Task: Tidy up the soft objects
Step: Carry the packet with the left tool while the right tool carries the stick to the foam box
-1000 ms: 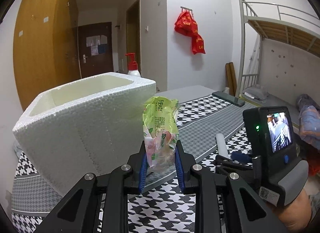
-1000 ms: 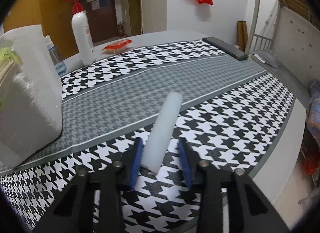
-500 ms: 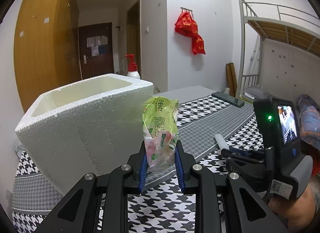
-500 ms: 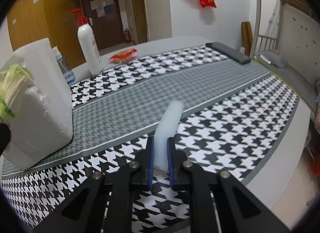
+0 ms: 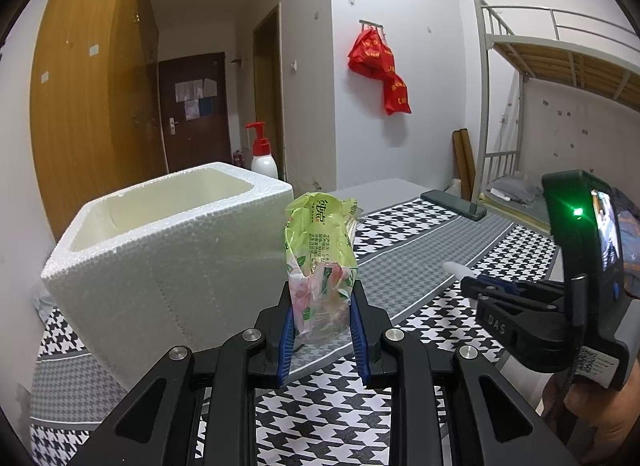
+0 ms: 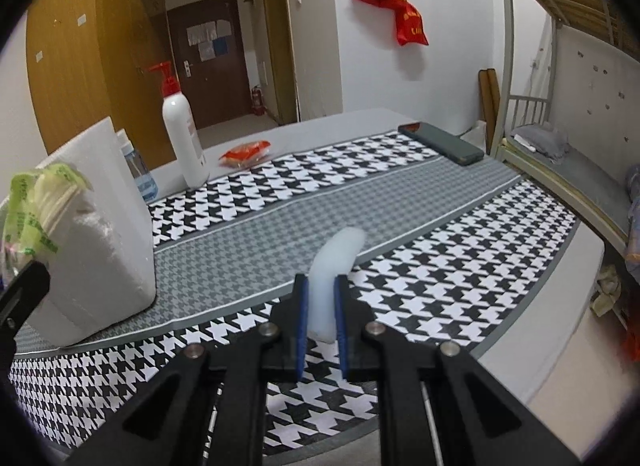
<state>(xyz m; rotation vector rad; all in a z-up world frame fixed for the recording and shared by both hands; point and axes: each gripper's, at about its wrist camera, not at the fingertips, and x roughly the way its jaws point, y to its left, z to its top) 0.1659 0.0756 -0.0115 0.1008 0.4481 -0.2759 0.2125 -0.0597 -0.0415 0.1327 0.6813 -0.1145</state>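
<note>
Nearest, the right gripper (image 6: 322,318) pinches a white foam tube (image 6: 334,266) at its near end only; the tube bends and its free far end droops, so it may slip out or catch on the houndstooth cloth (image 6: 440,266). To the left, the left gripper (image 5: 323,328) squeezes the bottom of a green tissue pack (image 5: 320,250), held upright and, as far as I can tell, clear of the table; the slick, crumpled wrapper could slide free. Just beyond it on the left stands the foam box (image 5: 168,258): carried too low, either item could knock its rim.
</note>
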